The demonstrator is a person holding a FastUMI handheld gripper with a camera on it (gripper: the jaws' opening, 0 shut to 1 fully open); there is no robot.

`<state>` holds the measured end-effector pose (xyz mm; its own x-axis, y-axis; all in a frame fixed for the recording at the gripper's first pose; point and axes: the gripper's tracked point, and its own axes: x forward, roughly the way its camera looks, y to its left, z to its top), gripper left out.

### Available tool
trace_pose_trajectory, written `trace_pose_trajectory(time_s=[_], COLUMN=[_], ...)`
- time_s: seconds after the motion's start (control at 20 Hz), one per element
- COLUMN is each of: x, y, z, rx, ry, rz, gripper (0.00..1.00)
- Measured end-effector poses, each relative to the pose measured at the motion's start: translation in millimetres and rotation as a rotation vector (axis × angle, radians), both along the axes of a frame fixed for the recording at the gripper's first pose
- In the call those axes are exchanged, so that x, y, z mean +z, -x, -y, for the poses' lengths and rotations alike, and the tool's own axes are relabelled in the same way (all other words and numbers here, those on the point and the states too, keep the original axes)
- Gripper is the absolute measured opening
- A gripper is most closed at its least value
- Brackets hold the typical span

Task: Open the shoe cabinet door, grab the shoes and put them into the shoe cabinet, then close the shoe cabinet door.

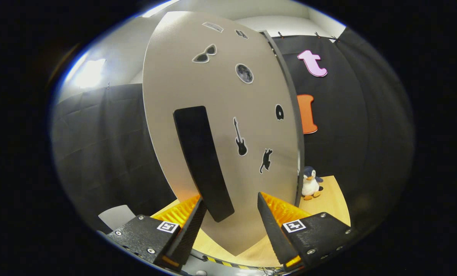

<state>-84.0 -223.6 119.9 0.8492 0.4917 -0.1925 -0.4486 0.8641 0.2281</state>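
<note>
Gripper view — tool spread wide, black door handle between its fingers, untouched, shoe cabinet door ahead, stickered.

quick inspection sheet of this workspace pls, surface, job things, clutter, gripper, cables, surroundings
surface: light wooden top, bare part beside the door
job's things: shoe cabinet door, grey, with stickers and a long black handle; shoes: nothing seen
clutter: plush penguin standing beyond the door's edge
grippers: gripper open, fingers either side of the handle's lower end, not pressing it
cables: thin wires below the fingers, unclear
surroundings: black cloth wall, white ceiling with a light
</note>
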Motion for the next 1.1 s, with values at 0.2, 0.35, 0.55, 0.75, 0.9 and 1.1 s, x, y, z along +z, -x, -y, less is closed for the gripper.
trace_pose_trajectory(time_s=[0.2,0.35,0.55,0.75,0.9,1.1], x=[-1,0,3,8,8,9], y=[-13,-29,-50,-73,-80,-94], z=[-35,-66,-112,-144,-156,-168], rx=[0.010,0.019,-0.006,-0.055,-0.090,-0.104], ry=[0.020,0.037,0.059,0.066,0.045,0.045], rz=[0.021,0.035,0.066,0.087,0.083,0.092], gripper=[0.90,0.93,0.93,0.94,0.94,0.94])
